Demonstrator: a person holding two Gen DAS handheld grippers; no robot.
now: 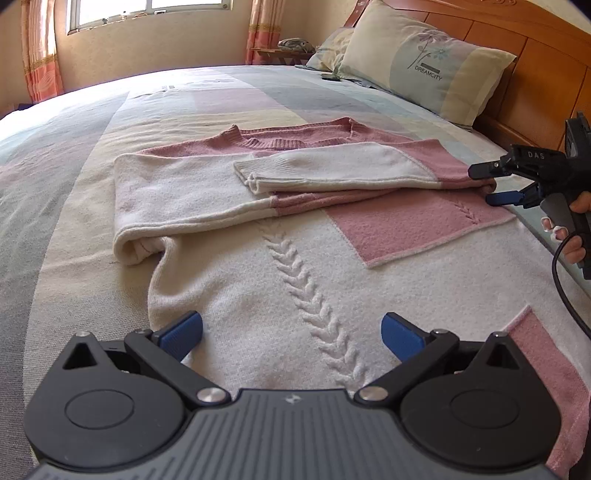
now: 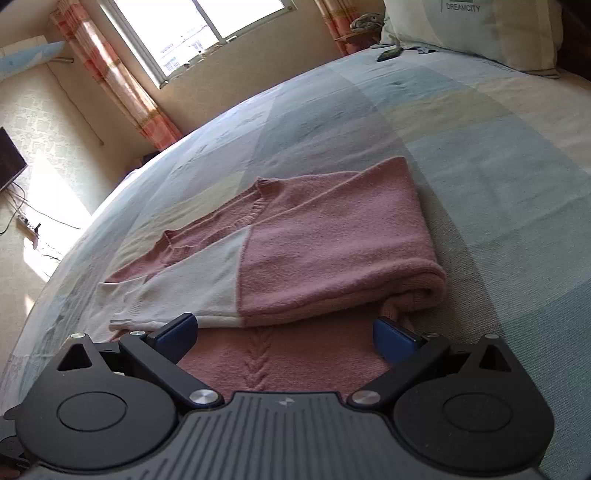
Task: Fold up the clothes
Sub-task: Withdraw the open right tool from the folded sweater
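Your pink and white sweater (image 1: 295,229) lies flat in the middle of the bed (image 1: 55,177), its neckline toward the window (image 1: 147,11) and its hem nearest you, with a raised braid pattern running up the white front. Both sleeves are folded in across the chest: the white one (image 1: 332,170) lies on top, its cuff pointing to the left, and the fold on the left side forms a soft roll at the edge. In the right wrist view the pink shoulder panel (image 2: 332,251) is doubled over into a thick rolled edge at the sweater's right side. Your left gripper (image 1: 291,332) hovers low over the hem with its jaws spread wide and nothing between them. Your right gripper (image 1: 495,184) sits at the sweater's right edge, beside the folded sleeve, jaws also wide apart and empty; your hand (image 1: 572,229) wraps its handle, and a black cable hangs from it. Beyond the sweater, a pillow (image 1: 424,59) printed DREAMCITY leans against the wooden headboard (image 1: 535,66), and orange checked curtains (image 1: 40,51) frame the window.
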